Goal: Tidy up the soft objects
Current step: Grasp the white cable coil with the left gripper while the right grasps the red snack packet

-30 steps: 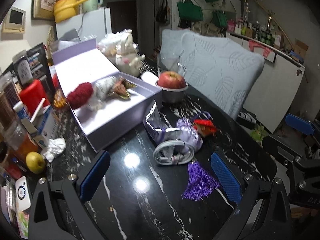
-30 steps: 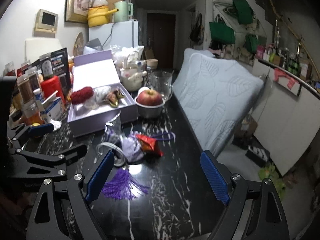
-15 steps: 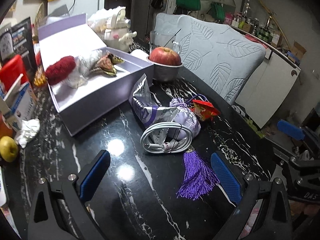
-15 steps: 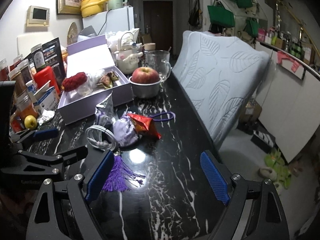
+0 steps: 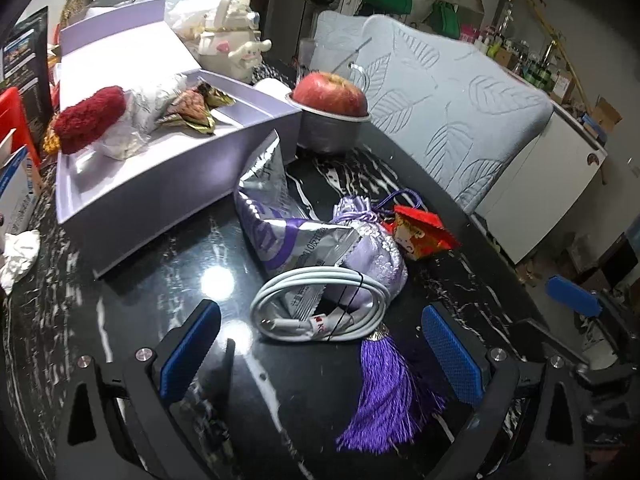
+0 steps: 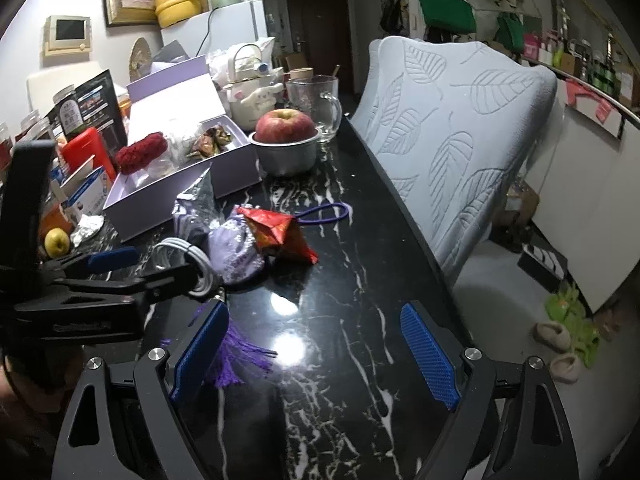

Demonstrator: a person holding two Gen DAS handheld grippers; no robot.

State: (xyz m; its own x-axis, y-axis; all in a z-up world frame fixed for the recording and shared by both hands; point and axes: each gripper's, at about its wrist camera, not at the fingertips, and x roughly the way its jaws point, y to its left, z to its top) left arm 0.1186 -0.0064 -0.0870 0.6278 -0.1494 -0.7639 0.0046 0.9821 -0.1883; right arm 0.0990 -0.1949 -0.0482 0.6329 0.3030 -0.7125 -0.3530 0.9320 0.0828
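On the black marble table (image 5: 132,292) lies a lilac sachet (image 5: 374,248) (image 6: 234,254) with a purple tassel (image 5: 386,392) (image 6: 236,354). A coiled white cable (image 5: 320,302) and a silver-purple foil packet (image 5: 276,216) rest on it, and a red pouch (image 5: 420,232) (image 6: 280,232) lies beside it. My left gripper (image 5: 318,352) (image 6: 156,268) is open just above the table, its blue pads either side of the cable and tassel. My right gripper (image 6: 312,356) is open over bare table, its left pad by the tassel.
An open lilac box (image 5: 160,168) (image 6: 180,184) holds a red knitted piece (image 5: 90,118) and wrapped items. An apple in a metal bowl (image 6: 286,136), a glass mug (image 6: 314,100) and a leaf-pattern cushion (image 6: 460,140) stand behind. Bottles and cartons crowd the left edge.
Both grippers have sunk toward the table and come closer to the sachet pile, which now fills more of each view. Both stay open.
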